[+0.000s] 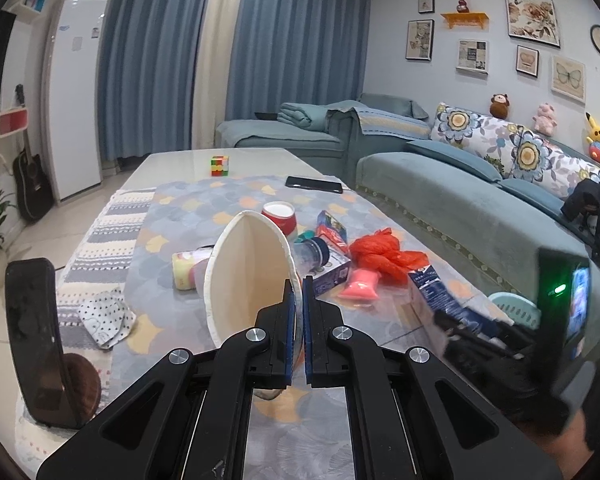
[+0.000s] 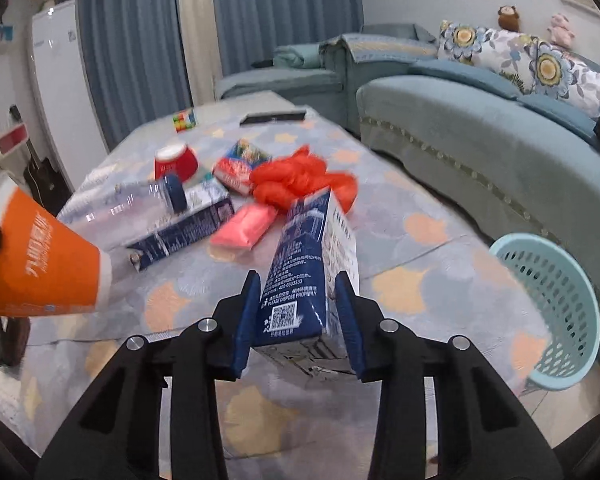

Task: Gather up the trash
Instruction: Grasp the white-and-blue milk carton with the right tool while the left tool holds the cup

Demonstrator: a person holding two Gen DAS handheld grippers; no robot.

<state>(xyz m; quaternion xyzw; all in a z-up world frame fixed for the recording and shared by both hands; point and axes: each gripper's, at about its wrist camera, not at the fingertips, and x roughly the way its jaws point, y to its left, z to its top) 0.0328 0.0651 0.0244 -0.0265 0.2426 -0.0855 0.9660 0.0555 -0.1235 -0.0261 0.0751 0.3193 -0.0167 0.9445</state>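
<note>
Gripping the rim of a paper cup [image 1: 252, 276], the left tool [image 1: 298, 332] had its blue pads nearly together on the thin wall, the cup tipped so that its pale inside faced the camera; from the right wrist view the same cup [image 2: 48, 260] showed an orange side with white print at the left edge. The right tool [image 2: 298, 320] was clamped on a dark blue carton [image 2: 312, 264], one pad on each side, with the carton lifted above the table [image 2: 420, 248] and pointing away from the camera. A light blue basket [image 2: 556, 308] with a perforated wall stood just beside the table's right edge, between table and sofa [image 2: 480, 128]. Farther along the patterned cloth lay the other trash, close together: a second blue carton [image 2: 184, 228] on its side, a clear plastic bottle [image 2: 148, 196] with a blue cap lying against it, a pink packet [image 2: 244, 226], a crumpled red plastic bag [image 2: 300, 178], a colourful wrapper [image 2: 240, 164] and a red bowl [image 2: 176, 162] turned upside down. A dotted cloth mask [image 1: 106, 316] lay near the table's left edge. Beyond these, well apart from the heap, a puzzle cube [image 1: 220, 165] and a black phone [image 1: 314, 184] rested at the far end of the table.
</note>
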